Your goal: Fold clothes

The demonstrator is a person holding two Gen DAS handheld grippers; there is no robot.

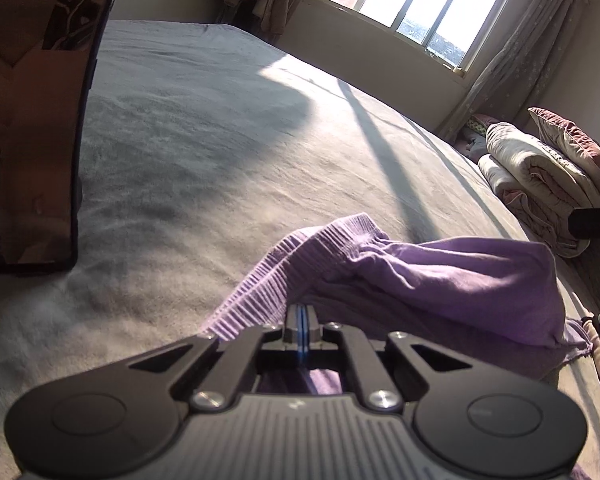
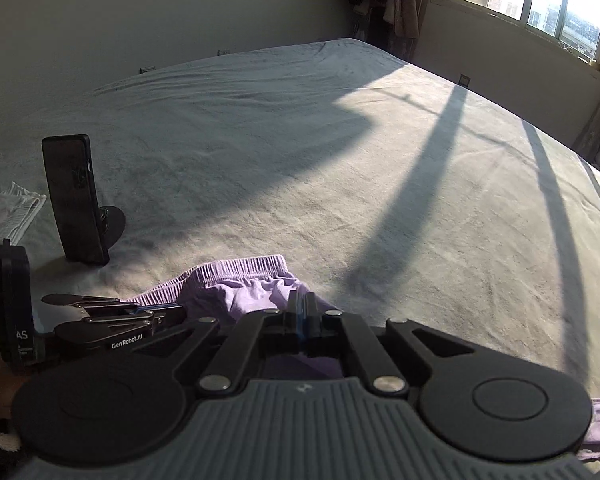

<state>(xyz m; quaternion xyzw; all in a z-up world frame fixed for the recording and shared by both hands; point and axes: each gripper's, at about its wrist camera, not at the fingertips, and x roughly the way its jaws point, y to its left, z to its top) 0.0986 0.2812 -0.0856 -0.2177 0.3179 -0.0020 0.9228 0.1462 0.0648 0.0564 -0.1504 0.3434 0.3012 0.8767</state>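
Observation:
A pair of purple shorts (image 1: 440,276) with a ribbed elastic waistband lies bunched on the grey bed sheet (image 1: 220,160). My left gripper (image 1: 302,310) is shut on the cloth just under the waistband, and the fabric rises around its closed fingers. In the right wrist view the same shorts (image 2: 240,280) sit directly in front of my right gripper (image 2: 300,304), whose jaws are shut with purple cloth pinched between and beneath them. The left gripper (image 2: 172,314) shows at the lower left of that view, pressed into the waistband's left end.
A dark phone on a stand (image 2: 74,200) stands upright on the bed to the left, filling the left edge as the phone (image 1: 32,120). White folded cloth (image 2: 8,212) lies beyond it. Rolled quilts and a pillow (image 1: 540,176) sit off the bed's right side. The sheet (image 2: 340,160) stretches far ahead.

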